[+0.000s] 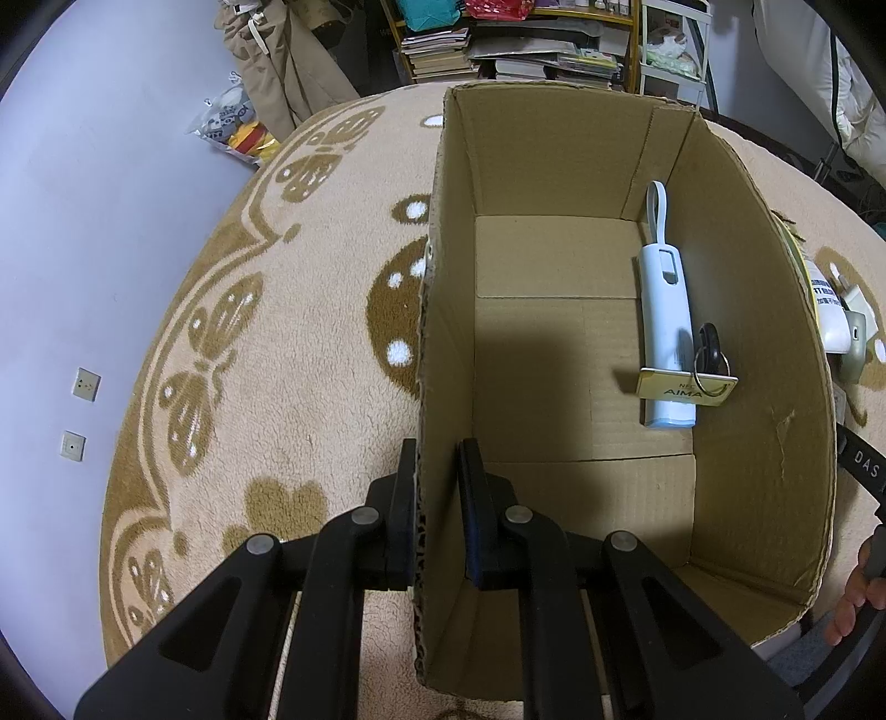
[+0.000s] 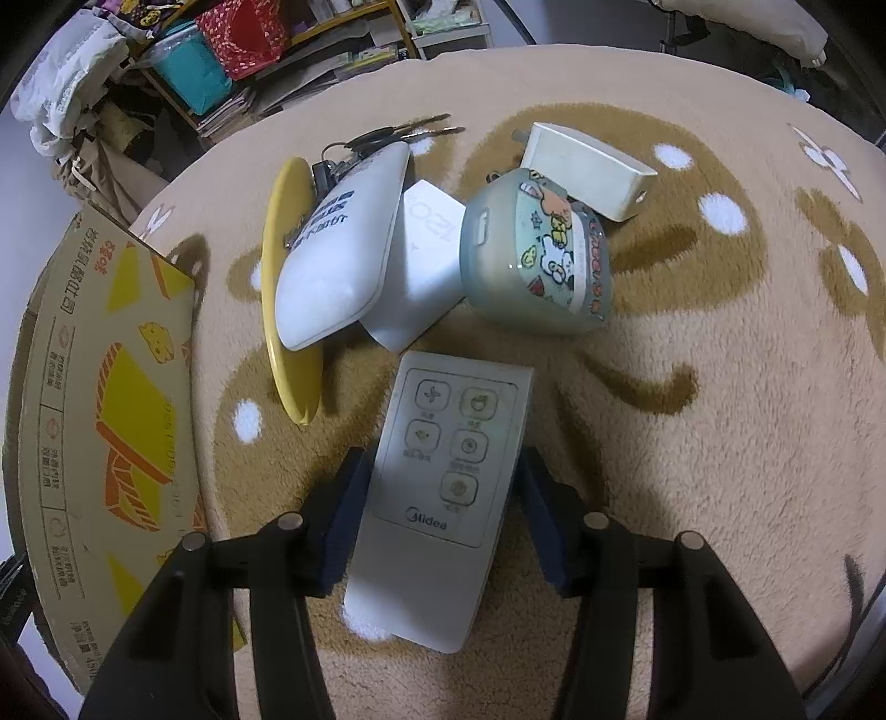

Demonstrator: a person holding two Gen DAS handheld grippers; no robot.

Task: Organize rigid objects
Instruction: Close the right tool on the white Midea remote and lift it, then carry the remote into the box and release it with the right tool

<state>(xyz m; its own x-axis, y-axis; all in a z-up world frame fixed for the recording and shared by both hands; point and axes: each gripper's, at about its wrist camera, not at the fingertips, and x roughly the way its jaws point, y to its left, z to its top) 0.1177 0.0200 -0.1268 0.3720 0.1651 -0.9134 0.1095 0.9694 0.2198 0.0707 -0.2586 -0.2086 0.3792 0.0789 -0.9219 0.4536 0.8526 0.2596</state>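
My left gripper is shut on the left wall of an open cardboard box, one finger outside and one inside. In the box lie a light blue stick-shaped device and a key with a gold tag. In the right wrist view a white Midea remote lies face up on the rug. My right gripper straddles it, with the blue pads against its two long sides. The printed outside of the box stands at the left.
Beyond the remote sits a pile: a yellow plate, a white pouch, a white block, a cartoon-printed case, a white charger and keys. Shelves of books stand behind. A hand shows at the right edge.
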